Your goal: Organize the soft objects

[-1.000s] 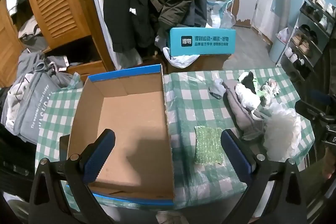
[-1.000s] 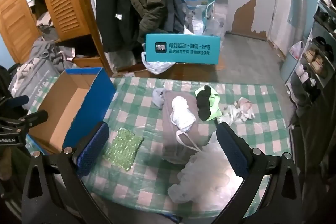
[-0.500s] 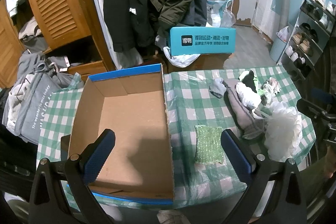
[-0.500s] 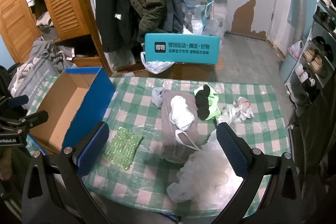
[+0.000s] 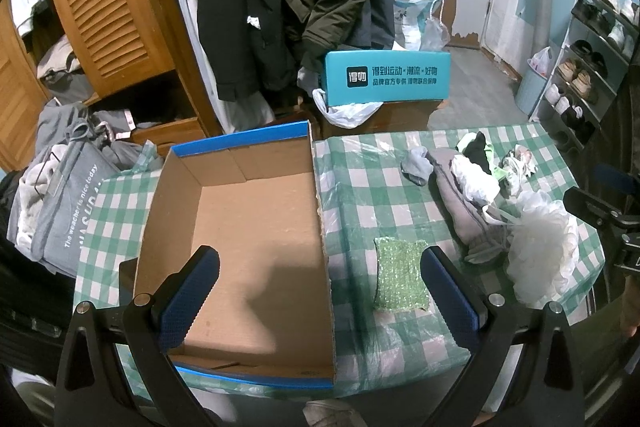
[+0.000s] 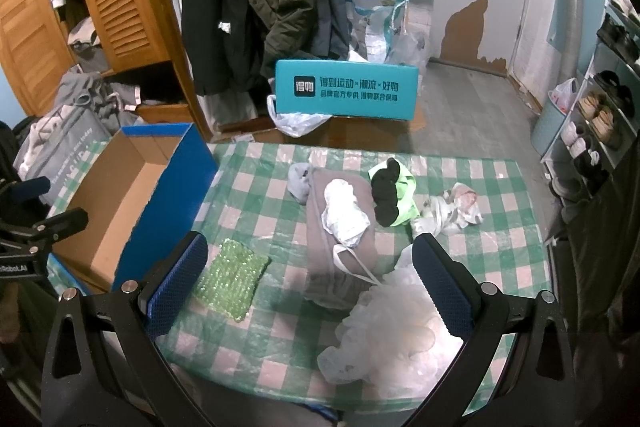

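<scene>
Soft objects [image 6: 344, 227] on checked tablecloth [image 6: 500, 267]; cardboard box [image 5: 248, 227] alongside.

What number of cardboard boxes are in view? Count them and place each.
2. The open blue-sided cardboard box, empty, sits on the table's left end; the closed teal printed box stands on the floor beyond the table. Clutter may hide others.

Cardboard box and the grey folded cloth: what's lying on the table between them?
Only the green sponge pad, flat on the checked tablecloth, apart from both the cardboard box and the grey folded cloth. Both wrist views show it.
</scene>
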Demonstrator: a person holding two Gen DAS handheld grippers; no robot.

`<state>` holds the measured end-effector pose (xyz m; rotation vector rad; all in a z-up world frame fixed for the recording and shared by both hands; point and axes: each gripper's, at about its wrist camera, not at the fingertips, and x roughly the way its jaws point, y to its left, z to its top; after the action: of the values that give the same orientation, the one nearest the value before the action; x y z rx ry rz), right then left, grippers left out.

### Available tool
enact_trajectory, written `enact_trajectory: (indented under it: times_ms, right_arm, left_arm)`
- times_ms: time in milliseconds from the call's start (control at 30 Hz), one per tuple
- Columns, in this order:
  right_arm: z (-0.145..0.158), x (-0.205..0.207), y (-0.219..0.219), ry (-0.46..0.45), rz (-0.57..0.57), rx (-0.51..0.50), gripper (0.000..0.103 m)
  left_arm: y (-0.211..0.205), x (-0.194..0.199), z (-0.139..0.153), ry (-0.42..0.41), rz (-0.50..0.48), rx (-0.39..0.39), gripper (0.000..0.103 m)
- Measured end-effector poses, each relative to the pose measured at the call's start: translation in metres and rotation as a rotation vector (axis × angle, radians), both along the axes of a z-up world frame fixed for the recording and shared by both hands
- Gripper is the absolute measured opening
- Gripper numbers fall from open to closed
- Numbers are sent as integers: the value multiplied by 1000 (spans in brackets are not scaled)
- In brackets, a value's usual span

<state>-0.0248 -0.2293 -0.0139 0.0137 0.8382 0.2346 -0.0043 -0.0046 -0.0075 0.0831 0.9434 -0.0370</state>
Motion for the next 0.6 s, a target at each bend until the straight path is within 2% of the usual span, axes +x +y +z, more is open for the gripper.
enact_trajectory:
  times_ms: [600]
  right_arm:
    - [0,0,0,2,0,-2,101]
  left_arm:
    - [0,-1,-1,0,0,5,102]
